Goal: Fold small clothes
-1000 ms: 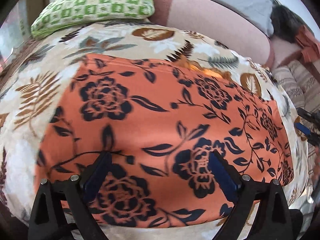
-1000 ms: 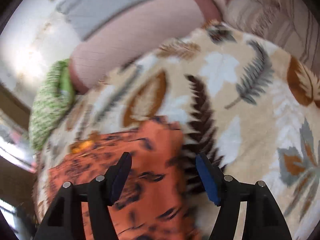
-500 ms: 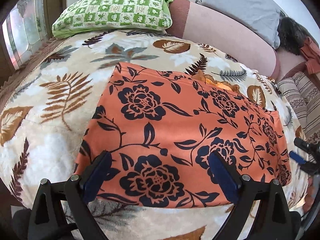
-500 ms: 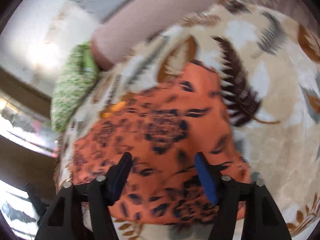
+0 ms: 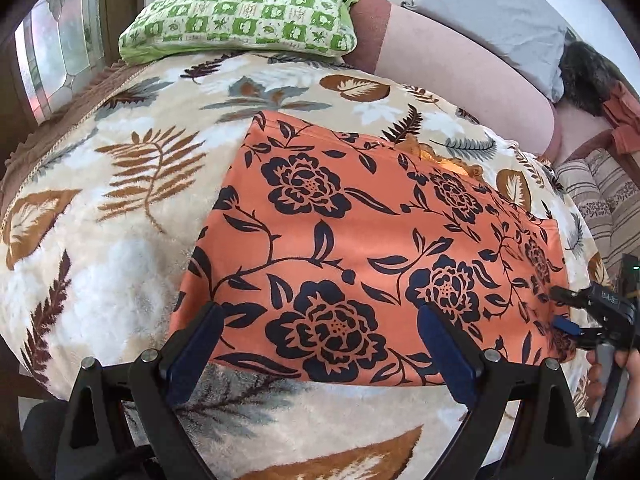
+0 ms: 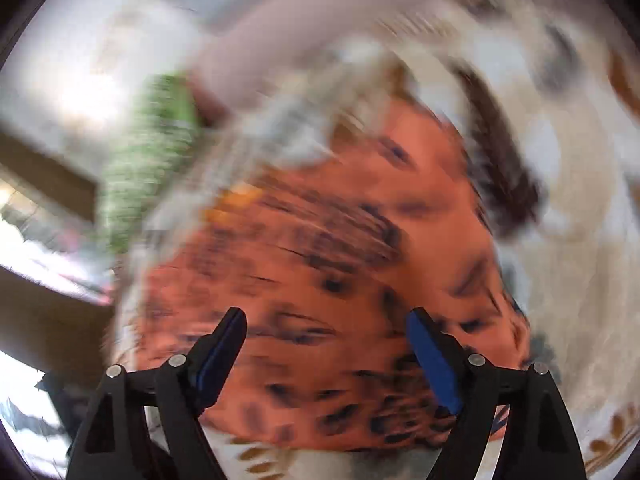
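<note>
Orange floral garment (image 5: 360, 248) flat on blanket (image 5: 120, 208) for folding; left gripper (image 5: 316, 344) wide, empty; right gripper (image 6: 326, 354) just widened, nothing between, likely approaching near edge.

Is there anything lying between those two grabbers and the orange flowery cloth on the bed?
Nothing visible. The orange cloth lies flat and uncovered on the leaf-print blanket, and both the left gripper and right gripper hang over it, jaws open.
</note>
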The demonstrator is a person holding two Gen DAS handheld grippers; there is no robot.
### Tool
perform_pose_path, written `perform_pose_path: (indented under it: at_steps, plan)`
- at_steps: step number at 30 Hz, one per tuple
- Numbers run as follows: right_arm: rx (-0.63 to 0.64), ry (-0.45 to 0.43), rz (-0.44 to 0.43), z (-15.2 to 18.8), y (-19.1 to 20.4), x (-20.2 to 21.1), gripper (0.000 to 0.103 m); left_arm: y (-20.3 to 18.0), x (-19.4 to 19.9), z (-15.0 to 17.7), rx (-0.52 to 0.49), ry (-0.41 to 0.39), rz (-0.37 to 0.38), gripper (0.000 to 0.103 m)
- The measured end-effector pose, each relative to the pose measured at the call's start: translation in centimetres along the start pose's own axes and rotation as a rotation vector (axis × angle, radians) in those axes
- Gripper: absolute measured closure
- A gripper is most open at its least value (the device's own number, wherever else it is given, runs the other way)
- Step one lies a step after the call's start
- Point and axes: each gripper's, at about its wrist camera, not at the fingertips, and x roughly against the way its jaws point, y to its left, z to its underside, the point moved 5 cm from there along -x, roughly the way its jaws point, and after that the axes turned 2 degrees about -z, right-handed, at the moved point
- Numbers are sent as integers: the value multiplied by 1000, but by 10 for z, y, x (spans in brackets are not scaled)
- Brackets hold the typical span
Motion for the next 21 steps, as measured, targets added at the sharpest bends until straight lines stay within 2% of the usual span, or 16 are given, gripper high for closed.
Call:
perform_pose_path:
  at_steps: [2, 6, 8, 10, 11, 12, 13, 16, 19, 20, 21]
  plan:
    - [-33, -57, -38, -7, 9, 19, 23, 2, 2, 0, -9, -18, -8, 6]
    - [91, -116, -92, -14, 53, 44, 23, 8, -11, -2, 2, 2, -30, 6]
    - [149, -90, -152, -8, 70, 35, 23, 11, -16, -3, 6, 6, -36, 6]
    - [170, -31, -88, -10, 59, 3, 22, 13, -21, -3, 3, 12, -44, 6]
    - [113, 37, -34, -14, 43, -19, 23, 14, -23, -2, -2, 16, -47, 6]
    - [63, 44, -48, -19, 41, -24, 24, 14, -24, -2, -14, 21, -51, 6]
    - [38, 13, -62, -26, 47, -16, 24, 15, -23, -3, -23, 11, -52, 6]
    - [184, -65, -139, -39, 99, 6, 24, 12, -21, -8, -44, -31, -67, 6]
    - [269, -17, -173, -46, 133, -21, 24, 9, -28, -11, -57, -30, -65, 6]
    - [279, 16, -170, -52, 136, -43, 24, 9, -31, -11, -54, -22, -67, 6]
    - [255, 55, -128, -61, 130, -71, 24, 9, -34, -11, -48, -11, -67, 6]
